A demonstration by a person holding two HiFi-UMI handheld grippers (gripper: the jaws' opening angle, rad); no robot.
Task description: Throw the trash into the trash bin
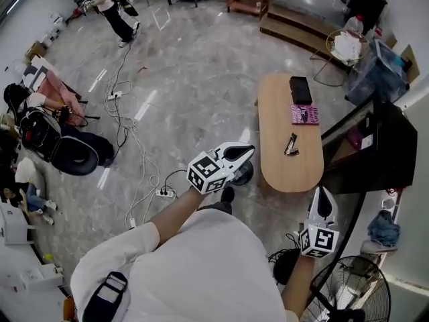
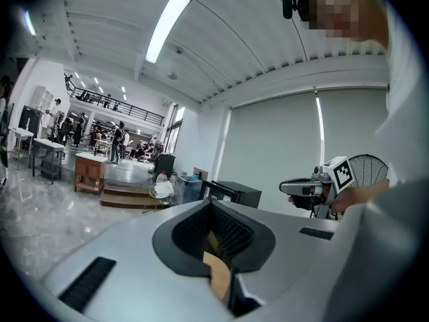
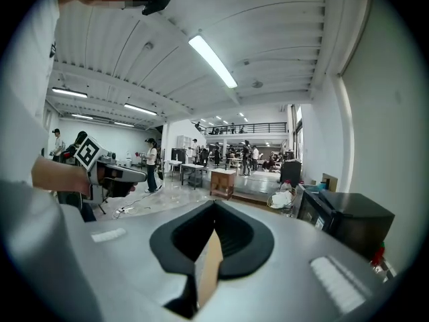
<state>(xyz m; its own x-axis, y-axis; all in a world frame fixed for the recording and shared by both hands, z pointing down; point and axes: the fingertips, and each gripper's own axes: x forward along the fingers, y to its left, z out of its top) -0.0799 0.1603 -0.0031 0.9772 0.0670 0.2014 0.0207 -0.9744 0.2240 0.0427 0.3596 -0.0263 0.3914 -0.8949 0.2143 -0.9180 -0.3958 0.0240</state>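
Approach, we judge: left claw [image 1: 249, 151] and right claw [image 1: 324, 196], both closed and empty, must next open over the dark scrap [image 1: 291, 145] near the counter's [image 1: 285, 173] near end.

Trash lies on the table [image 1: 281, 174], just ahead of the left gripper [image 1: 247, 154] and right gripper [image 1: 326, 198]. A small dark piece [image 1: 291, 145] is nearest, then a pink packet [image 1: 304, 115], and a flat black box [image 1: 300, 89] farthest. The white-lined wire bin [image 1: 346, 47] stands upright well beyond.

Large open-plan lab hall, polished stone floor [image 1: 201, 66], power cables [image 1: 124, 123] trailing at ten o'clock, oval table [image 1: 288, 159] at two o'clock, railed mezzanine [image 3: 248, 127].
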